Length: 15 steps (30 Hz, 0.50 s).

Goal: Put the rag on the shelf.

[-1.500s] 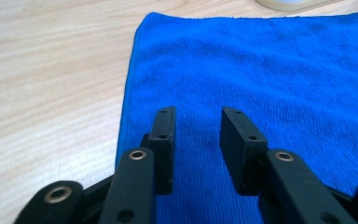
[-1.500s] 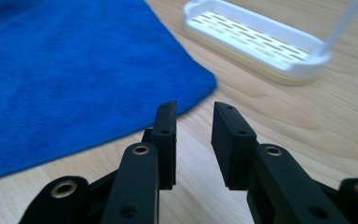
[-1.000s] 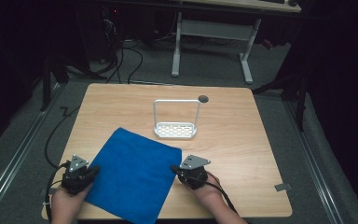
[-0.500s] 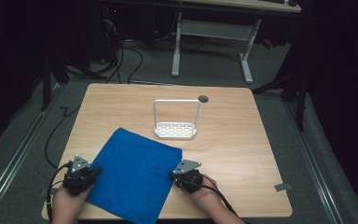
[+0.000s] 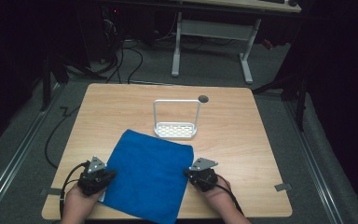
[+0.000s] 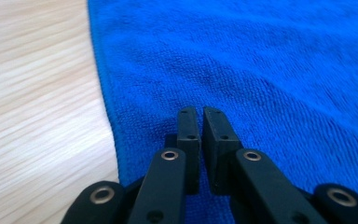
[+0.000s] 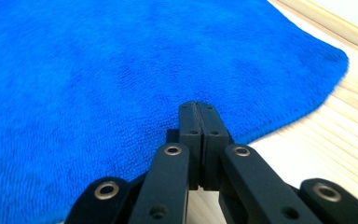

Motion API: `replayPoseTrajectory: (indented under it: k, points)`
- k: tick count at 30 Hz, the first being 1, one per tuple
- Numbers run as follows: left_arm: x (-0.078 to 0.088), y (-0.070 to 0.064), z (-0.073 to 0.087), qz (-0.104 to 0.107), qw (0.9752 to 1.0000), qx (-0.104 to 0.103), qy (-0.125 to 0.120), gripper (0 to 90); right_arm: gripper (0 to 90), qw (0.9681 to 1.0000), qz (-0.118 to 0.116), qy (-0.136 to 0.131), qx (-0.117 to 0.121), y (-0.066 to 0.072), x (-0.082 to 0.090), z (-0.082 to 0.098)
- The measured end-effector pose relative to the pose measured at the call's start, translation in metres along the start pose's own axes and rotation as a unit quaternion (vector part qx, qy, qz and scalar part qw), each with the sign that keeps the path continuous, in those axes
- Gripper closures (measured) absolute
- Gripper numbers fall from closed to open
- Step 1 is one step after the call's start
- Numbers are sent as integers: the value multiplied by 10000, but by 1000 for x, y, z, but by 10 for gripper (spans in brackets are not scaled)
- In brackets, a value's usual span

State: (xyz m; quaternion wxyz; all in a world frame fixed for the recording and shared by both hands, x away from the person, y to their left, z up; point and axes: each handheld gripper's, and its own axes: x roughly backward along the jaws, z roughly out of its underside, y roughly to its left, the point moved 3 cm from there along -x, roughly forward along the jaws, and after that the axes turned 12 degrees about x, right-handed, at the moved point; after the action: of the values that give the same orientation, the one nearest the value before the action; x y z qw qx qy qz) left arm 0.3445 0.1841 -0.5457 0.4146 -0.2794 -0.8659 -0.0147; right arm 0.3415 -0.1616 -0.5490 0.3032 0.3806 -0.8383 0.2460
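Your wooden table (image 5: 242,135) holds the blue towel (image 5: 149,177) flat near you, and your left gripper (image 5: 103,176) and right gripper (image 5: 192,173), both nearly shut and holding nothing, press its side edges, probably to smooth it.

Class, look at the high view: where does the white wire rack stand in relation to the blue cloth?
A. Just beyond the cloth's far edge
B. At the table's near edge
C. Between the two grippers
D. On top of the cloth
A: the white wire rack stands on bare wood of the table, just past the far edge of the blue cloth.
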Motion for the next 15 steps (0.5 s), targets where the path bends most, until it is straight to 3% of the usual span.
replayPoseTrajectory:
  k: [10,12,15]
  points:
    - [-11,-40,-4,467,9970,-558,277,843,900,9980,441,64,-445,-28,18,25]
    - [-12,-43,-6,533,9966,-589,221,828,900,9975,500,59,-496,-32,20,28]
    - [-13,-44,-14,526,9969,-571,-96,792,900,9965,561,64,-612,-37,23,32]
